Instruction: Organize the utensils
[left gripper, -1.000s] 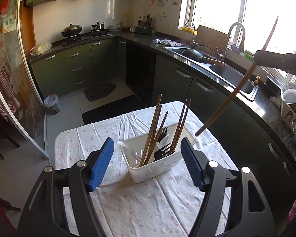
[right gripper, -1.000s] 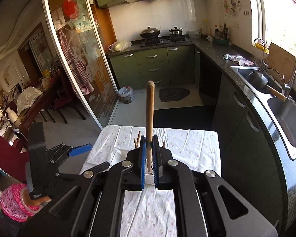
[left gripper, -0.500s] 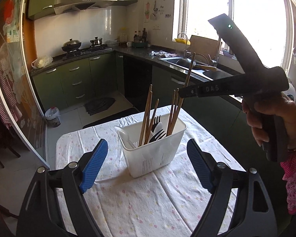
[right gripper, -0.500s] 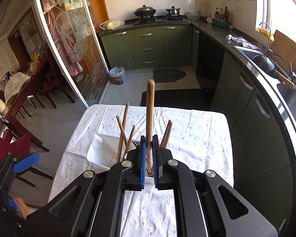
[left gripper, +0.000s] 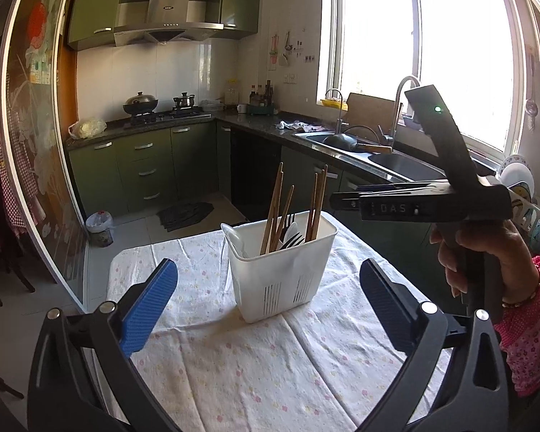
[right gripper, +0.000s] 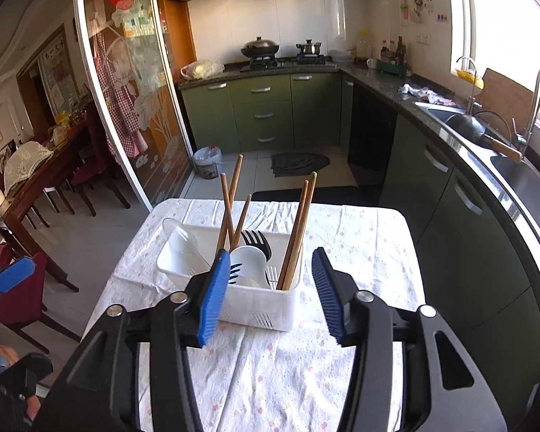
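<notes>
Right tool [right gripper: 270, 288]: blue pads now spread wide apart, nothing between them. Half a second ago they were pressed together on a wooden chopstick held upright; a second ago the same. That stick is no longer in the grip. The white utensil caddy [right gripper: 255, 306] holds two wooden chopsticks [right gripper: 297, 237] leaning together at its right end, just ahead of the right tool, and three more chopsticks [right gripper: 230, 212] crossing nearer the middle. Which one was just let go cannot be told for certain. Black fork [right gripper: 257, 243] and a white spoon [right gripper: 248, 261] also stand in the caddy.

Left tool [left gripper: 268, 298]: pads wide apart, empty, as in both earlier frames. It hangs low over the tabletop [left gripper: 234, 367], which is covered with a floral cloth, caddy directly ahead between the pads but not touching either.

From the left view, the right tool's body is level above and right of the caddy, lower than half a second ago, held by the person's right hand [left gripper: 486, 262].
</notes>
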The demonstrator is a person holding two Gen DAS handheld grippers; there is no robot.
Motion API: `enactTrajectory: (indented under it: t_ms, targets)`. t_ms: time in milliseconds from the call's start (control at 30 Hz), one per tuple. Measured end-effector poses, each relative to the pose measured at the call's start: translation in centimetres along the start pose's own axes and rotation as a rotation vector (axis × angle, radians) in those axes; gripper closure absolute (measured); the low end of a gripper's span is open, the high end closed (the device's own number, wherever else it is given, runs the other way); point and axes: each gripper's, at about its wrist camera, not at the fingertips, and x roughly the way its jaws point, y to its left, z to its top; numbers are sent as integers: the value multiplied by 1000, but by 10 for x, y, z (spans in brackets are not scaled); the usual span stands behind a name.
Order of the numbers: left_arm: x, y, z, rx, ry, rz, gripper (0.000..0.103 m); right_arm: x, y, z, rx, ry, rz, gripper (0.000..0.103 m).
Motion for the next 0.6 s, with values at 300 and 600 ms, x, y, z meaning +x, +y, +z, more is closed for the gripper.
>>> enactTrajectory:
  t_ms: [300,600]
  targets:
    - [-26,1,-50,-1,-25,26,7,-73,2,-95,23,-184,-77,12]
    - [-41,-10,-83,-17,-11,-3,7,-100,6,-158,15,-237,-150,5]
